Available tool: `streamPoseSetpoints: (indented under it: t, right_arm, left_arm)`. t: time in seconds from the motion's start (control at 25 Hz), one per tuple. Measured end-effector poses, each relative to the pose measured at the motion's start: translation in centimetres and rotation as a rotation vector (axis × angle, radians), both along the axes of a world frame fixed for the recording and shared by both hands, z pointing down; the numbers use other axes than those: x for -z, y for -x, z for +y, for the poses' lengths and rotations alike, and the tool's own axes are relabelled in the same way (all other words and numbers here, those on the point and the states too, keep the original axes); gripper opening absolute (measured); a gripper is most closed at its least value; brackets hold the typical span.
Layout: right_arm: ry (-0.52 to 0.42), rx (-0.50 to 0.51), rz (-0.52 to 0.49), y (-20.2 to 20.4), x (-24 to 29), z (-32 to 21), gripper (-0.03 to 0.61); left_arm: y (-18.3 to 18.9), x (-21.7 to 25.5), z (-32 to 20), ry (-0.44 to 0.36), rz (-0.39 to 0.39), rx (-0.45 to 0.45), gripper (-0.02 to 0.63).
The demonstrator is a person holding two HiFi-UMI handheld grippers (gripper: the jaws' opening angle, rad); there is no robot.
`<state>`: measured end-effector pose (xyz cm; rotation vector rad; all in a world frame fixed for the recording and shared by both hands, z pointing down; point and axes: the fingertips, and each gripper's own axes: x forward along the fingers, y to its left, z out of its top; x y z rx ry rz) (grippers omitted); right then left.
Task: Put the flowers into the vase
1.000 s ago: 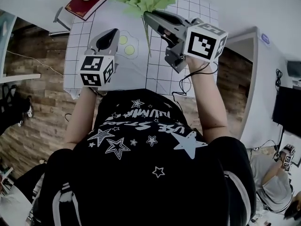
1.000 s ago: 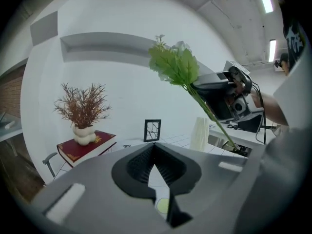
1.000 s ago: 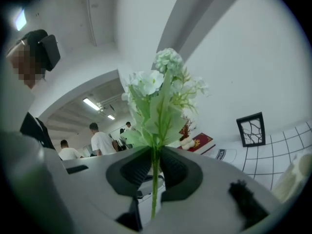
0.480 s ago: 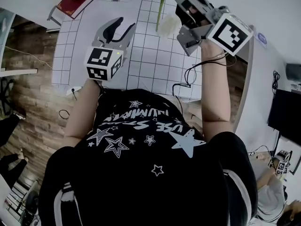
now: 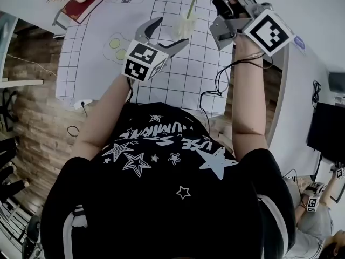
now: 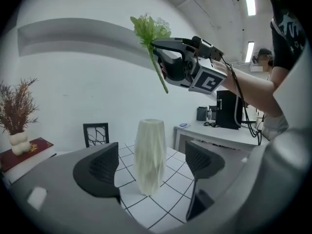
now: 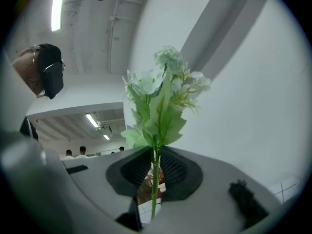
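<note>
Two things must line up for the coming move: the tail end of the stem [image 6: 161, 77] and the mouth of the vase [image 6: 149, 155]. The right tongs [image 7: 155, 174] pinch the stem partway along, with the flowers [image 7: 163, 91] standing out past the pads and the bare tail running back between them.

In the left gripper view the stem lies on a slant, blooms up and to the left, tail down and to the right. The tail hangs in the air clearly above the vase's rim and a little to the right of it, so nothing has entered the mouth yet. The vase stands upright on the gridded counter [image 5: 186, 77]. I judge the stem needs tipping nearer to vertical and shifting over the opening before it goes down. How far off it is in depth I cannot tell. The head view only shows the stem's line running toward the vase top.

The left tongs [image 5: 171, 32] are the nearer to the vase. Their jaws have just been opening and stand spread wide, with the vase in the gap between the pads and neither pad pressing on it. That looks like a set-up to steady the vase while the right hand feeds the stem in.
</note>
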<state>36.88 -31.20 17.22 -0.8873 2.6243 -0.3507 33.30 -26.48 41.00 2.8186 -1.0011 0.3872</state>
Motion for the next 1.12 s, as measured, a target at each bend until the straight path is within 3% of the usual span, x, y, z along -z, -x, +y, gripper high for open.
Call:
streamPoseSetpoints:
  t: [0.28,0.44,0.6,0.68,1.12]
  right_arm:
    - [-0.002,-0.053,0.002,-2.0,-1.3,-0.5,0.06]
    - [-0.004,-0.112,-0.006,-3.2,-2.0,-1.2,0.06]
    - [-0.019,-0.153,0.018,-3.4,-3.0,-1.9,0.06]
    - [-0.026,-0.153,0.008,-3.1,-3.3,-1.9,0.06]
    - [-0.085,-0.08,0.085,-0.8,-6.0,-1.3,0.06]
  left_arm:
    - [-3.8,-1.7,-2.6,-0.046,-0.045,-0.001,0.434]
    - [-4.2,-2.5,-3.7,-0.084,-0.086,0.047,0.431]
    - [-4.3,-3.8,-4.2,-0.088,-0.151,0.064,0.386]
    - [-4.4,-4.1,-4.1,-0.085,-0.163,0.054,0.353]
    - [-4.4,-4.3,-3.9,-0.101,-0.146,0.026,0.347]
